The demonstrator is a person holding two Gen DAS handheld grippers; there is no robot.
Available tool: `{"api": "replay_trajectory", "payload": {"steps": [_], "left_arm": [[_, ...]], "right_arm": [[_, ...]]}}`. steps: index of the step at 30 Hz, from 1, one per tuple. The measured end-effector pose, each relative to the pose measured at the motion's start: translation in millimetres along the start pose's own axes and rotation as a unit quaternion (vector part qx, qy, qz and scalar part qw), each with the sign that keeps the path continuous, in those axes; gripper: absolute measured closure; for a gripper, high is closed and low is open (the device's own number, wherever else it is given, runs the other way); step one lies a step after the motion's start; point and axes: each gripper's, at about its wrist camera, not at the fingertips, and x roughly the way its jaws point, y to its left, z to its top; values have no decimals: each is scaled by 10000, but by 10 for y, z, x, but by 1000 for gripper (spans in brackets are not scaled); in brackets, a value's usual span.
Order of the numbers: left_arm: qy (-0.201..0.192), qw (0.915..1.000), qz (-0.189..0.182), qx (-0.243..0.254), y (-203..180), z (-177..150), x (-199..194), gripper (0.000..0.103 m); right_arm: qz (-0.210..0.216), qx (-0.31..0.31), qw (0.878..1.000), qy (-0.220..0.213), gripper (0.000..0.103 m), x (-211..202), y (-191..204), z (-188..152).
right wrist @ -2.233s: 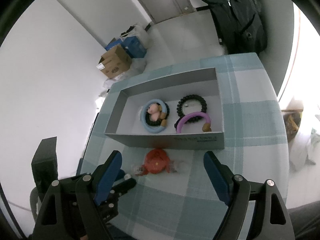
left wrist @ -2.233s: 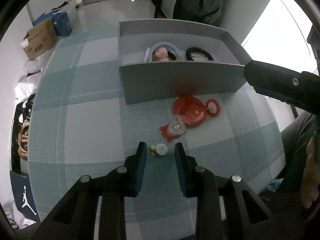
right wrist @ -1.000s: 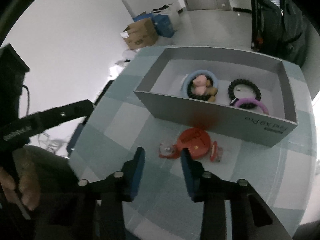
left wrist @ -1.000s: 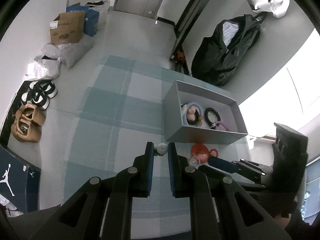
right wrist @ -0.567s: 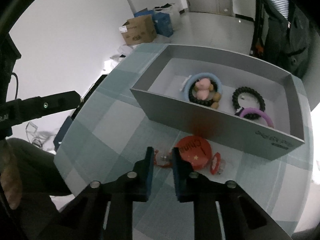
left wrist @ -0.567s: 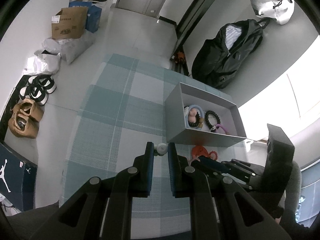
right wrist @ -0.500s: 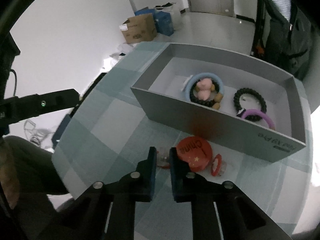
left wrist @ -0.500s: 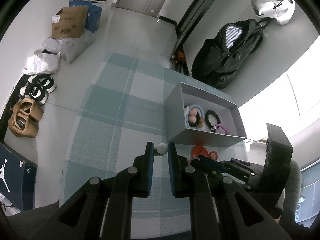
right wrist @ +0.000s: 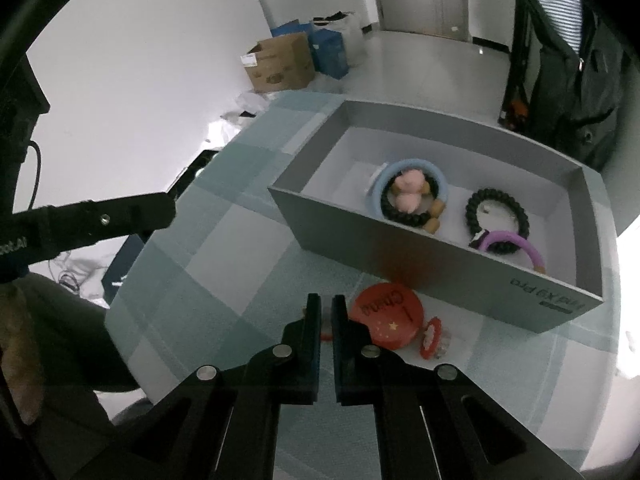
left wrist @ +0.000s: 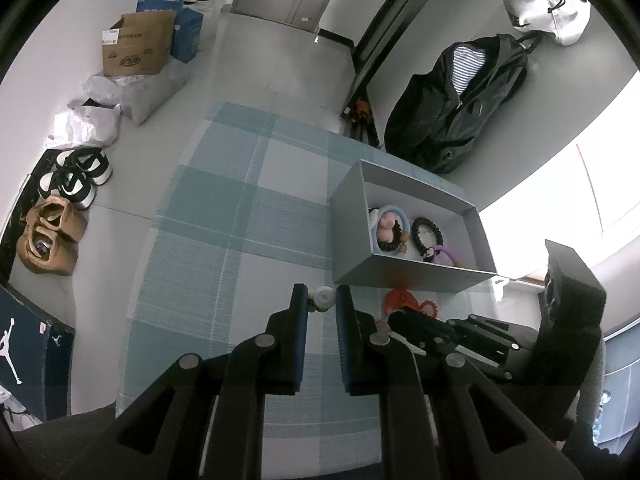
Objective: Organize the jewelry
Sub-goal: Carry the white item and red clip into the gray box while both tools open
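Observation:
My left gripper (left wrist: 322, 300) is shut on a small white bead piece (left wrist: 325, 297) and holds it above the checked tablecloth. My right gripper (right wrist: 326, 308) points down at the cloth, its jaws closing to a narrow slit with a small red-and-clear trinket (right wrist: 325, 330) pinched between the pads. Just right of it lie a round red badge (right wrist: 386, 316) and a red-rimmed charm (right wrist: 431, 338). Behind them stands the grey box (right wrist: 440, 264), which holds a blue ring with a pink charm (right wrist: 408, 184), a black bead bracelet (right wrist: 498, 208) and a purple bracelet (right wrist: 516, 246).
The checked table (left wrist: 224, 248) ends close in front of both grippers. Beyond its far edge the floor holds a cardboard box (left wrist: 134, 46), shoes (left wrist: 76, 180) and a black jacket (left wrist: 460, 108). A person's dark sleeve (right wrist: 68, 312) sits at the left.
The right gripper came down beside the red badge and its jaws closed from wide apart onto the small trinket. The left gripper, open around the white piece on the cloth earlier, shut and lifted it.

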Motion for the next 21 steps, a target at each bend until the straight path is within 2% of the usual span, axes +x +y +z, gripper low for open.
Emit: {"api": "replay_trajectory", "payload": {"steps": [8,15,21], "left_arm": [[-3,10000,27,55,-38,6,14,94],[34,9999,73,152,-135,14,81,94],[-103,9990,84,422,-363,57,91,94]], "right_arm": [[311,169,9993,-75,99,-64,-52,42],[671,492,9957,-406,99,-287,-148,99],[894,825,9903,-676,99,-472,-246,126]]}}
